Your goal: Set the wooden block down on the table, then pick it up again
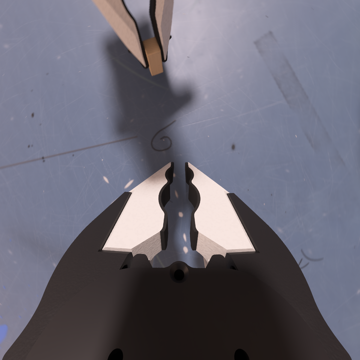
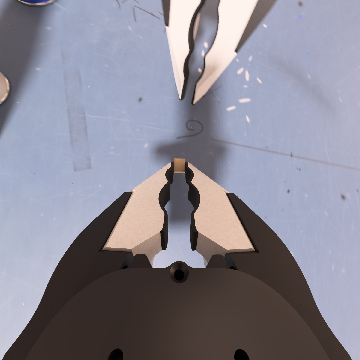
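Wooden block sits pinched between the tips of the right gripper, clamped from both sides, with its far end poking just past the fingertips. Seen from the left wrist view, the same block hangs in the right gripper, held up off the table; its lower end sticks out below the fingertips and its shadow falls on the surface apart from it, so block and table are not touching. Block is small, pale tan, box-shaped.

Left gripper holds nothing. Its jaws are nearly together, with only a narrow gap at the tips and the tabletop showing through between them. In the right wrist view the left gripper comes in from the top, pointing down toward the table, tips close together, facing the right gripper across a bare stretch of surface. The two grippers are apart, not touching.

Table is blue-grey, scuffed and scratched, with white flecks and dark specks. Curly dark scribble lies on the surface between the two grippers, also seen in the right wrist view. Faded grey rectangular smear runs along one side. At the left edge of the right wrist view a round metallic rim is cut off, and a blue object is cut off at the top; cannot tell what either is.
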Controlling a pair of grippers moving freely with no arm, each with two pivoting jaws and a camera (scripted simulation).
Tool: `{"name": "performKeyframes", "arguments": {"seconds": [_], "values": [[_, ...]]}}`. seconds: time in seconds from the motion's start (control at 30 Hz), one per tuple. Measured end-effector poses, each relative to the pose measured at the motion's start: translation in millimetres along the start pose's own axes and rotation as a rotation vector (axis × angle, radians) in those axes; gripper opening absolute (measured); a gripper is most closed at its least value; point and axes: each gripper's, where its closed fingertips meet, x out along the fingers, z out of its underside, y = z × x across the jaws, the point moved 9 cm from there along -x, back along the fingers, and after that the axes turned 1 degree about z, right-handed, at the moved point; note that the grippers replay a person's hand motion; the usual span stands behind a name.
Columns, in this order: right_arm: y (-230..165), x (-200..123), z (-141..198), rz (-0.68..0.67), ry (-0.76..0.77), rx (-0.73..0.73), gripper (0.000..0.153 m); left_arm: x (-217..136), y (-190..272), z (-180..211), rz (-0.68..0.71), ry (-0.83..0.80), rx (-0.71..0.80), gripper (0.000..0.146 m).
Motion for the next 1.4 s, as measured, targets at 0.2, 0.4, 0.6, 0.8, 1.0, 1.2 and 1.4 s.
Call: {"name": "performKeyframes", "arguments": {"seconds": [0.2, 0.4, 0.6, 0.8, 1.0, 1.2, 1.4], "values": [[15.7, -16.7, 36.1, 0.140, -0.045, 0.160, 0.011, 6.8, 6.7, -5.6, -0.227, 0.115, -0.392, 0.009], [26.7, -12.1, 45.1, 0.124, -0.102, 0.210, 0.012, 0.4, 11.2, -19.7, -0.265, 0.292, -0.640, 0.027], [23.4, -22.1, 42.6, 0.141, -0.052, 0.184, 0.019, -10.2, 13.4, -10.9, -0.293, -0.012, -0.155, 0.030], [9.4, -34.6, 32.3, 0.219, 0.001, 0.142, 0.019, -2.9, -4.6, -17.7, -0.135, -0.054, 0.023, 0.024], [2.9, -40.9, 40.7, 0.236, 0.021, 0.168, 0.017, 6.8, -22.1, -23.6, -0.009, -0.047, -0.041, 0.004], [8.4, -40.4, 56.5, 0.262, 0.010, 0.187, 0.018, 5.4, -24.8, -25.4, -0.048, 0.168, -0.230, 0.001], [20.2, -34.2, 56.2, 0.209, 0.003, 0.200, 0.018, 0.8, -29.5, -36.9, -0.011, 0.618, -0.578, 0.000]]}}
